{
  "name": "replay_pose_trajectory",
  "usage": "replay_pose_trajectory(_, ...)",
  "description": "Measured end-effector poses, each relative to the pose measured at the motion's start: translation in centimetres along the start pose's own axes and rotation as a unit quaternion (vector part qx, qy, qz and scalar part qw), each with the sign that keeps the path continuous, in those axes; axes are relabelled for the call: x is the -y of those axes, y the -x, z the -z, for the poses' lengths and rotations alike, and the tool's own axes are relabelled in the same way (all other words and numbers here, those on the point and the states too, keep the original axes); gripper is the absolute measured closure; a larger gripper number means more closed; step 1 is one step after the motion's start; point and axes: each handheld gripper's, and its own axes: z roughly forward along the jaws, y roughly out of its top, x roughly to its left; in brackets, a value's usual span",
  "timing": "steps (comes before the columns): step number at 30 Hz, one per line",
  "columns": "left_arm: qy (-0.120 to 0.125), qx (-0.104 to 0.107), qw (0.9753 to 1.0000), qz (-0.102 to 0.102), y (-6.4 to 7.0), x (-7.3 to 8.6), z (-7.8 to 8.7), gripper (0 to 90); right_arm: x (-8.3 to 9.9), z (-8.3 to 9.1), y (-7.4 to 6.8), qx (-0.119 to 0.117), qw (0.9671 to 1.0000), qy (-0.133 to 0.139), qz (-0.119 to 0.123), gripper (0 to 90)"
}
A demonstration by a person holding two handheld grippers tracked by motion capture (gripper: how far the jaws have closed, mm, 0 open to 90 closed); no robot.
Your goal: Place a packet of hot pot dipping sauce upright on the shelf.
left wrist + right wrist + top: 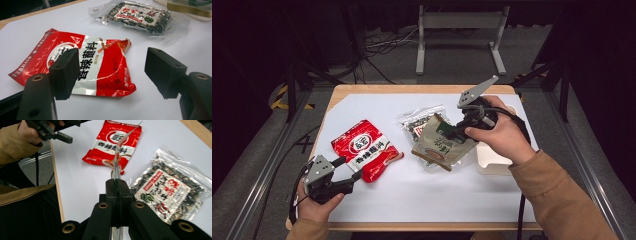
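**Right gripper lifts a beige packet**

Our right gripper pinches a beige packet by its edge, raised above the clear seaweed bag. Our left gripper hangs wide apart just beside the red packet on the table.

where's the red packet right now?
In the high view the red packet lies flat on the white sheet, left of centre, just ahead of the open left gripper and left of the clear seaweed bag.
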Motion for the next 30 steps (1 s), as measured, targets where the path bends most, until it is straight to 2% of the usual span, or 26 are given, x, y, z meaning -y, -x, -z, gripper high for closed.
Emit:
replay_pose_trajectory(11,0.001,0.0,1.0,0.007,-0.1,0.1,0.0,28.6,0.4,2.5,2.0,0.042,0.9991,0.001,0.0,89.9)
replay_pose_trajectory(17,0.0,-0.001,1.0,0.009,-0.2,0.1,0.0,28.5,0.8,4.0,3.1,0.058,0.9983,0.002,-0.01,89.9)
replay_pose_trajectory(30,0.001,-0.01,0.9998,0.016,-0.6,0.4,0.2,28.6,1.4,6.8,5.6,0.101,0.9947,0.002,-0.016,89.9)
